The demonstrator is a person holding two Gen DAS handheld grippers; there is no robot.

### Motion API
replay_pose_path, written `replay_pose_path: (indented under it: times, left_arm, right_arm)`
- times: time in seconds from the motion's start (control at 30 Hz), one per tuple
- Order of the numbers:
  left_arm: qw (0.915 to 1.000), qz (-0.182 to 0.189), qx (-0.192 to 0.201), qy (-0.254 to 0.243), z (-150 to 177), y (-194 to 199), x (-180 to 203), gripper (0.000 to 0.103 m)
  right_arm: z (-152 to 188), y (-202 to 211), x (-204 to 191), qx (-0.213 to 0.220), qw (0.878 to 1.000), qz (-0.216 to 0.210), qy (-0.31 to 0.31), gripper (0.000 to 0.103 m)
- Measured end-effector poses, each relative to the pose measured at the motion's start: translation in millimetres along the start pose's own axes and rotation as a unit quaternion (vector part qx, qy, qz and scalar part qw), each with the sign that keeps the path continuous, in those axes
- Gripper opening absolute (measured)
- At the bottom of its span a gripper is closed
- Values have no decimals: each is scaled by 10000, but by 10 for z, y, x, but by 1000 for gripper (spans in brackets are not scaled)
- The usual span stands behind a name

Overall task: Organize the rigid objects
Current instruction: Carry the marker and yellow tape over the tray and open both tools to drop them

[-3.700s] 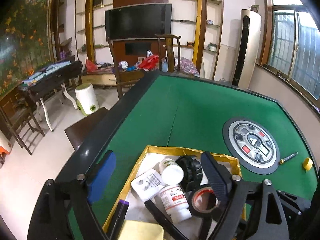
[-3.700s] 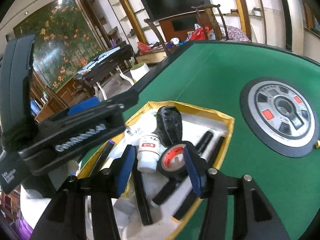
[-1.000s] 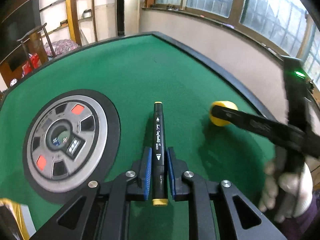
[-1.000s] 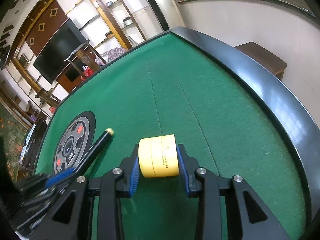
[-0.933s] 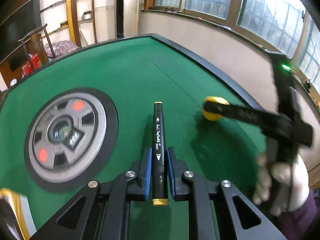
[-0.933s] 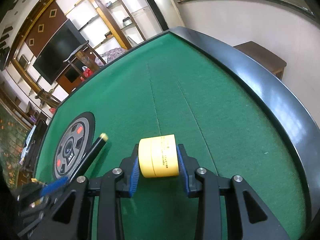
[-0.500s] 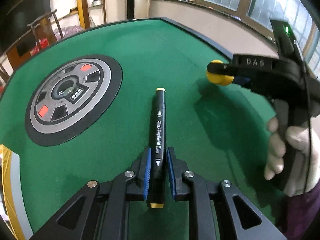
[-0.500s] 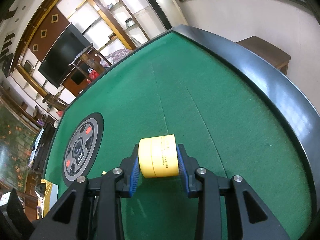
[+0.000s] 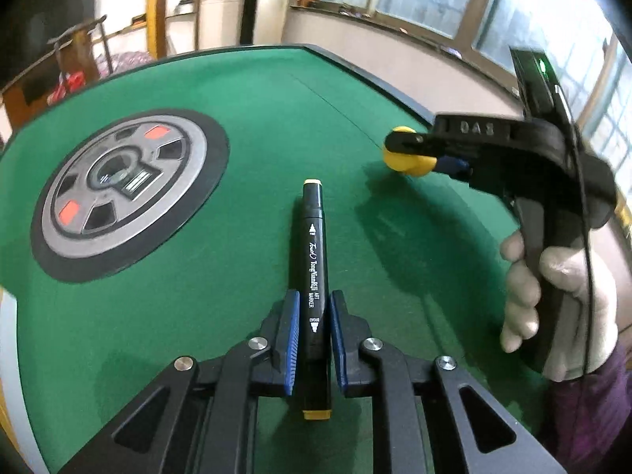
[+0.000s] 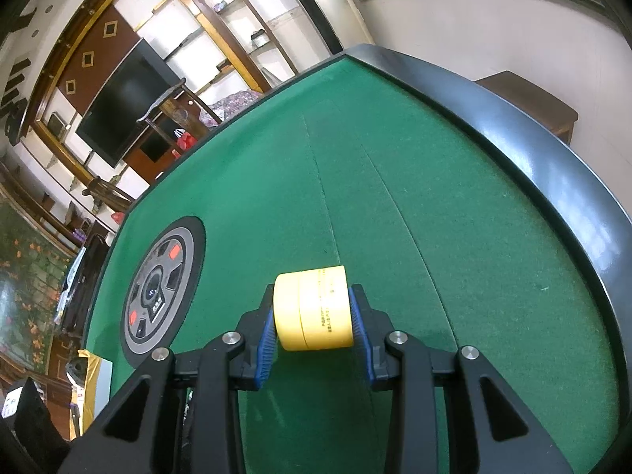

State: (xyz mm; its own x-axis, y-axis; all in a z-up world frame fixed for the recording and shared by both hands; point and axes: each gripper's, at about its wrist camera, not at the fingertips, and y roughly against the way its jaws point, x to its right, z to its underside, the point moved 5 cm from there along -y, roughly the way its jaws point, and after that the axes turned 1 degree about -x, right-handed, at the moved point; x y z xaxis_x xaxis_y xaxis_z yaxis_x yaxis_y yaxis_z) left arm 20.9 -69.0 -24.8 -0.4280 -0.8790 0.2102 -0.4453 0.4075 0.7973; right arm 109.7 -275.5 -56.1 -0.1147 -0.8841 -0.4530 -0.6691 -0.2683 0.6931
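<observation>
Now we hold two things over the green bench. Our left gripper has its blue fingers closed on a black marker, clamped near its rear end; the yellow-tipped barrel points forward, away from the camera, just beside the round control dial set into the felt, on the dial's window side. Whether the marker's front end touches the felt we cannot tell.

Our right gripper has its fingers partly closed on a yellow round container, gripped by its two flat faces with its curved side up. Seen from the left wrist, that container sits farther from the dial than the marker, toward the bench's black rim, and a white-gloved hand with a purple sleeve holds the right gripper's handle. From the right wrist, a yellow-edged tray shows beyond the dial, on the side away from the container.
</observation>
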Motion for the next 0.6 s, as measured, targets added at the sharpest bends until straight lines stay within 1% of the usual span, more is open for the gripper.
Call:
replay_pose_path:
  times: [0.07,0.2,0.37,0.43,0.5,0.6]
  left_arm:
    - [9998,49,96,147,23,109,-53,14]
    - [9983,54,462,355,118,537,-171,14]
    - [9943,-7,839,663,329,1061,-356,14]
    - [9928,-4,918,773,368,1184,-439,14]
    - [9913,-53,1061,772,445,1354,-494,14]
    - [9900,-146,1227,686,488,1501,-565,14]
  right_arm:
    - [-3,31,-24,76,9999,36,54,33]
    - [-26,42,-33,167,9998,5,81,33]
    - [24,72,-1,239,9997,-113,0,33]
    - [49,97,30,310,9995,-89,-48,33]
    - [62,135,55,382,9992,-10,-96,33]
    - [187,266,27,368,9989,-156,-265,33]
